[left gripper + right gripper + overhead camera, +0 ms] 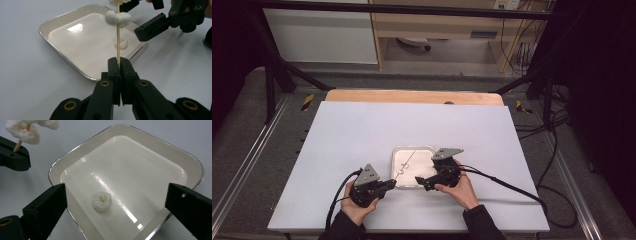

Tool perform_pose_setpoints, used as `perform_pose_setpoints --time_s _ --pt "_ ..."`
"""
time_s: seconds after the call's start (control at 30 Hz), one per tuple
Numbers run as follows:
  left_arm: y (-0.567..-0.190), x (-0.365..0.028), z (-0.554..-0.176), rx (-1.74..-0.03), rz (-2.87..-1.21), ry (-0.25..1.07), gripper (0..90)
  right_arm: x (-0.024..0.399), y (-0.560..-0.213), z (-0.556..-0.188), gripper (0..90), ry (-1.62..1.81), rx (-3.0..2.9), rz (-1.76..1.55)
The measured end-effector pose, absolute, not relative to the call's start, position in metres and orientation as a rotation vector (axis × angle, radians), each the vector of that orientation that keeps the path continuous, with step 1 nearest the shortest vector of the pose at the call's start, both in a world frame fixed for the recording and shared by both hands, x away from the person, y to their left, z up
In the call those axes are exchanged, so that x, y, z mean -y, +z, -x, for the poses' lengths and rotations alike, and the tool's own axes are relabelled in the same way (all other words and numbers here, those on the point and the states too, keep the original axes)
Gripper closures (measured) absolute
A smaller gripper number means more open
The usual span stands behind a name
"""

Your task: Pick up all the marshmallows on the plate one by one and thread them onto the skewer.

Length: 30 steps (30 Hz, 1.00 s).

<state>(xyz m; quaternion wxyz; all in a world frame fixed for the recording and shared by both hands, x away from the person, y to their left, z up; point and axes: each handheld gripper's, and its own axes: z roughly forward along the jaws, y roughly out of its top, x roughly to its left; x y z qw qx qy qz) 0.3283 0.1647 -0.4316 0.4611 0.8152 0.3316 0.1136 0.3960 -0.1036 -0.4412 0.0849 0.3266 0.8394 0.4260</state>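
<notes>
From above, a person sits at the white desk (362, 145) with a hand-held gripper in each hand, either side of a shallow white tray (428, 151). The left hand-held gripper (388, 184) holds a thin wooden skewer (406, 162) that slants up over the tray; the right hand-held gripper (421, 181) hovers at the tray's near edge

Along the left hand-held gripper (119, 63), the jaws are clamped tight on the skewer (118, 37), which already carries a white puffed piece (118, 18) and another above it

Along the right hand-held gripper (115, 202), the jaws stand wide apart with nothing between them, straddling one loose white piece (101, 201) lying on the tray (192, 165) floor

It looks like threading is under way and the last piece is about to be picked. The next move calls for lowering, closing gently so it isn't crushed, then lining its centre hole up with the skewer tip
</notes>
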Motion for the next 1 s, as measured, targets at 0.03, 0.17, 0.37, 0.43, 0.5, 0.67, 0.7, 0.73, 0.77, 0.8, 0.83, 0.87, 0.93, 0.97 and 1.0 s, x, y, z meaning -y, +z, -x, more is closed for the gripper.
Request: perform_pose_setpoints --time_s 0.03,0.17,0.37,0.43,0.5,0.67,0.7,0.73,0.77,0.8,0.83,0.87,0.93,0.97,1.0 --pt "-0.432 -0.165 -0.328 -0.816 -2.005 0.280 88.0 0.102 -0.442 -0.396 6.1 1.259 -2.504 -0.968" --pt "-0.431 -0.165 -0.328 -0.816 -2.004 0.280 88.0 0.095 -0.446 -0.396 12.8 1.238 -2.524 -0.942" --pt "-0.432 -0.165 -0.328 -0.815 -2.005 0.281 88.0 0.092 -0.450 -0.397 29.8 1.228 -2.529 -0.901" --pt "-0.432 -0.165 -0.328 -0.817 -2.006 0.280 88.0 0.092 -0.451 -0.396 35.0 1.239 -2.549 -0.887" --pt "-0.432 -0.165 -0.328 -0.820 -2.005 0.280 88.0 0.091 -0.451 -0.395 41.7 1.255 -2.555 -0.876" --pt "-0.432 -0.165 -0.328 -0.817 -2.007 0.281 88.0 0.092 -0.453 -0.395 53.4 1.219 -2.567 -0.847" --pt "-0.432 -0.165 -0.328 -0.817 -2.008 0.280 88.0 0.092 -0.453 -0.394 55.3 1.217 -2.570 -0.845" --pt "-0.432 -0.165 -0.328 -0.818 -2.008 0.280 88.0 0.092 -0.453 -0.394 57.2 1.216 -2.571 -0.843" --pt "-0.432 -0.165 -0.328 -0.818 -2.008 0.279 88.0 0.092 -0.453 -0.394 58.7 1.216 -2.571 -0.835" --pt "-0.432 -0.164 -0.328 -0.817 -2.009 0.279 88.0 0.091 -0.453 -0.394 60.1 1.213 -2.572 -0.828" --pt "-0.432 -0.164 -0.328 -0.817 -2.009 0.279 88.0 0.091 -0.454 -0.394 61.3 1.206 -2.572 -0.821" --pt "-0.432 -0.165 -0.328 -0.817 -2.009 0.279 88.0 0.092 -0.454 -0.394 62.7 1.202 -2.570 -0.816" --pt "-0.432 -0.165 -0.328 -0.817 -2.008 0.279 88.0 0.092 -0.454 -0.394 64.5 1.193 -2.570 -0.803" --pt "-0.432 -0.165 -0.328 -0.817 -2.009 0.279 88.0 0.092 -0.454 -0.393 65.7 1.187 -2.568 -0.800" --pt "-0.432 -0.165 -0.328 -0.817 -2.010 0.278 88.0 0.092 -0.454 -0.393 67.4 1.183 -2.561 -0.789"
